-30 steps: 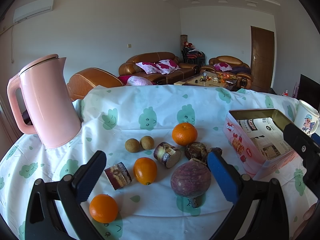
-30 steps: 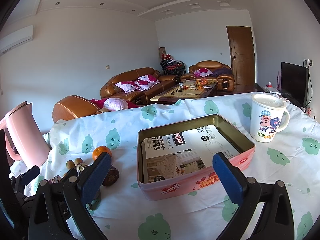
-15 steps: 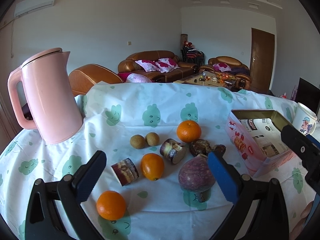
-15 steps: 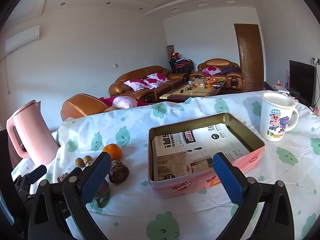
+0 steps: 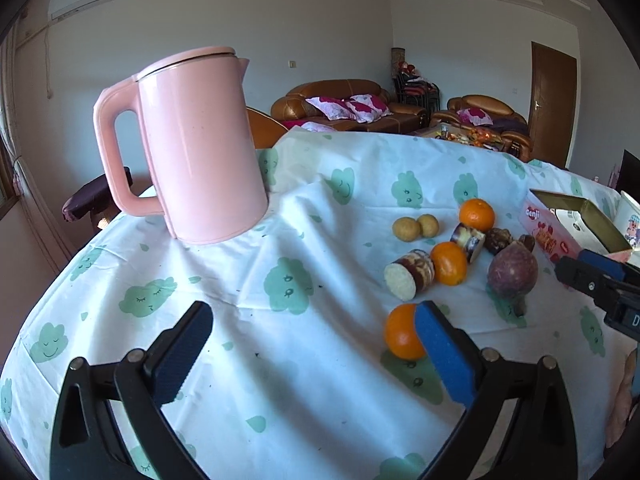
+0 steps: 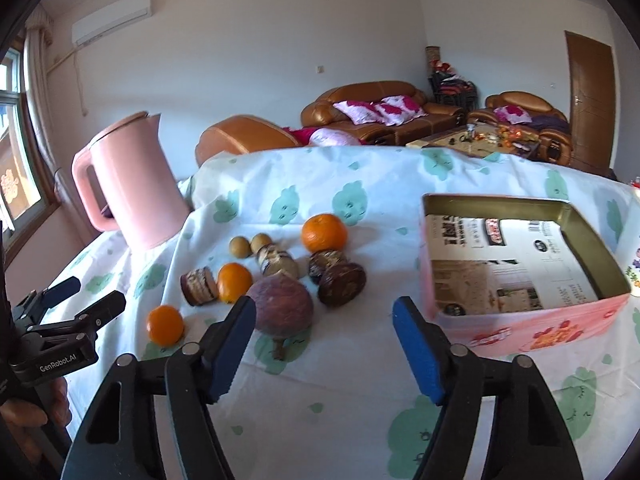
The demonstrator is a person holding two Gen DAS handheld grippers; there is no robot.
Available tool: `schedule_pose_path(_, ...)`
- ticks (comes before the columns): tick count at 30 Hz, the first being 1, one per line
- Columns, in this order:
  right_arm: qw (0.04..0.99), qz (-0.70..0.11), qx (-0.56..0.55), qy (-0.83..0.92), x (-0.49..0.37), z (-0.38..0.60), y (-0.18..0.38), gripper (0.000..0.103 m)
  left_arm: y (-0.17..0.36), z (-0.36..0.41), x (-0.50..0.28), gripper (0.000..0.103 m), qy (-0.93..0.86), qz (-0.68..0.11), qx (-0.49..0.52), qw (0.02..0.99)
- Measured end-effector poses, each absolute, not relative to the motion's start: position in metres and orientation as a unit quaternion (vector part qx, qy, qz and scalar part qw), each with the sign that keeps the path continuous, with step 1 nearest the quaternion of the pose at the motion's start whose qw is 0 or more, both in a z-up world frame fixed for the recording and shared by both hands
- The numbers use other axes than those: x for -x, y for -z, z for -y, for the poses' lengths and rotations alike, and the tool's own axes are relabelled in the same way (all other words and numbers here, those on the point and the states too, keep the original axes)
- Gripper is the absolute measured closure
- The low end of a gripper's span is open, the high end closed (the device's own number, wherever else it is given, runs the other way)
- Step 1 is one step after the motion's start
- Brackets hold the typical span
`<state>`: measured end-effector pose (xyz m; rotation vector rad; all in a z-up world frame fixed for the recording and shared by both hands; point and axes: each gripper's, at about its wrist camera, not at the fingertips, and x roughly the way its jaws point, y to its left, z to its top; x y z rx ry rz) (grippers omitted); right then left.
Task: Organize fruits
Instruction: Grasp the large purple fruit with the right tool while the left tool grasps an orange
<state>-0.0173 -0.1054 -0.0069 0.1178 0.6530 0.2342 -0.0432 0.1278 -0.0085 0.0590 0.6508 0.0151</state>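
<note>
Fruits lie grouped on the tablecloth: three oranges, the nearest one [image 5: 400, 338] [image 6: 165, 325] by itself, a large purple fruit [image 6: 282, 310] [image 5: 512, 272], two small brown fruits [image 6: 250, 245], cut sugarcane pieces [image 6: 199, 286] and dark round fruits [image 6: 342, 283]. An open pink tin [image 6: 516, 280] stands to the right of them. My left gripper [image 5: 312, 356] is open and empty, its right finger just in front of the nearest orange. My right gripper [image 6: 324, 348] is open and empty, close in front of the purple fruit.
A pink kettle [image 5: 192, 152] [image 6: 128, 184] stands at the table's left. A white mug [image 5: 630, 226] sits past the tin at the right edge. The table edge drops off at the back toward sofas.
Both grippers have swung left. The left view now faces the kettle, with the fruits off to its right. The right view has turned from the tin toward the fruits.
</note>
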Motion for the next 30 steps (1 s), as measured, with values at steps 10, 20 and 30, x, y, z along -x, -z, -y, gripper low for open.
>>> schedule_pose_path(10, 0.901, -0.412, -0.033, -0.129, -0.026, 0.063, 0.037, 0.033, 0.02, -0.096, 0.029, 0.015, 0.076, -0.362, -0.043, 0.928)
schedule_pose_path(20, 0.893, -0.421, -0.051, -0.147, -0.024, 0.076, 0.038, 0.051, 0.042, -0.089, -0.001, 0.066, 0.109, -0.428, -0.008, 0.897)
schedule_pose_path(30, 0.953, -0.275, -0.074, -0.106, 0.007, 0.138, -0.041, 0.071, 0.009, -0.076, 0.012, 0.067, 0.118, -0.359, 0.007, 0.926)
